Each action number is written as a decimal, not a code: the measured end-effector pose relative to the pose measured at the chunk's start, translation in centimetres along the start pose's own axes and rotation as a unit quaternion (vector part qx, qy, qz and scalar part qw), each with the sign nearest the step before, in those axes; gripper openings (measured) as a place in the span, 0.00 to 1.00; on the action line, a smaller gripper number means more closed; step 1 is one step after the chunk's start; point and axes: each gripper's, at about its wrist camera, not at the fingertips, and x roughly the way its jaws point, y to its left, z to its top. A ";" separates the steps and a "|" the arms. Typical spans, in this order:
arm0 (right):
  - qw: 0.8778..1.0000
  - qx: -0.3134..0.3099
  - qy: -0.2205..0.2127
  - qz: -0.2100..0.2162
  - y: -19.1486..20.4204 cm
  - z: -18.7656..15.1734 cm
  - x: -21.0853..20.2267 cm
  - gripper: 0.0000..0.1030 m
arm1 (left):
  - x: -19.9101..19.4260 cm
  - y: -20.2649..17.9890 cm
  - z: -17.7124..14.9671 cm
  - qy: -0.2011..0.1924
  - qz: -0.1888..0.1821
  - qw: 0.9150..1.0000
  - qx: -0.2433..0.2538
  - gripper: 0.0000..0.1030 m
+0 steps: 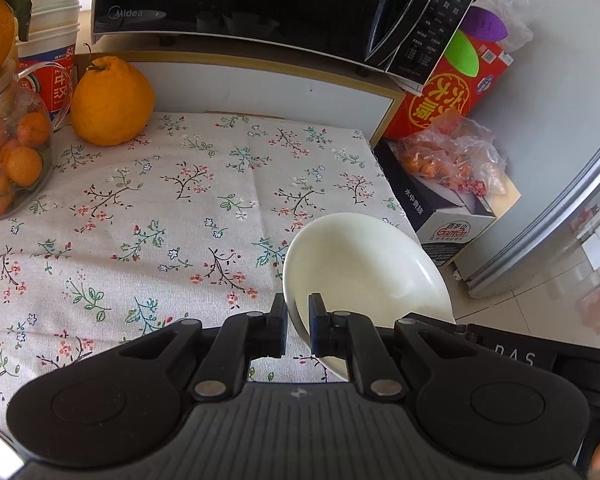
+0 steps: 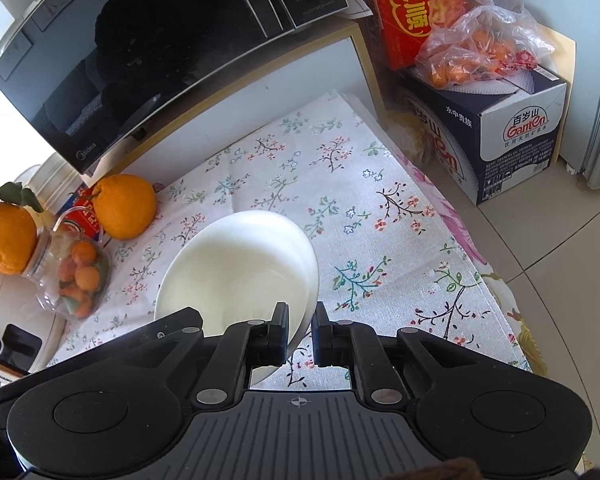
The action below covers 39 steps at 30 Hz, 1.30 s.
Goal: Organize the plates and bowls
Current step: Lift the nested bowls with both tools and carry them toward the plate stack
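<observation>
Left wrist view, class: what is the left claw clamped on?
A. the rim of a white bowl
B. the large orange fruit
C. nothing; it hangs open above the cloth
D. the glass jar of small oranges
A: the left claw pinches the rim of the white bowl, which tilts above the floral tablecloth; the large orange fruit sits apart.

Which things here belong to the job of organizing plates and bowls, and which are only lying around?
For the job:
- white bowl, its rim pinched by the left gripper
- white dishes, looking like a stack, pinched at the rim by the right gripper

Only lying around:
- large orange fruit
- jar of small oranges
- microwave
- paper cups
- bagged oranges
</observation>
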 end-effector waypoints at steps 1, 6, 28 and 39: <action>1.000 -0.002 -0.002 0.003 0.2 -0.1 -0.2 0.11 | -0.3 0.1 0.0 -0.002 0.001 1.000 -0.001 0.09; 1.000 -0.008 -0.007 0.011 1.0 -0.6 -1.1 0.12 | -1.7 0.3 -0.3 -0.013 0.004 1.000 0.001 0.09; 0.998 -0.048 -0.023 0.024 2.8 -2.6 -4.9 0.13 | -6.3 -0.1 -2.3 -0.038 0.007 0.999 -0.001 0.10; 0.997 -0.072 -0.027 0.029 3.6 -3.6 -6.5 0.13 | -8.1 -0.1 -3.3 -0.043 0.003 0.999 -0.004 0.10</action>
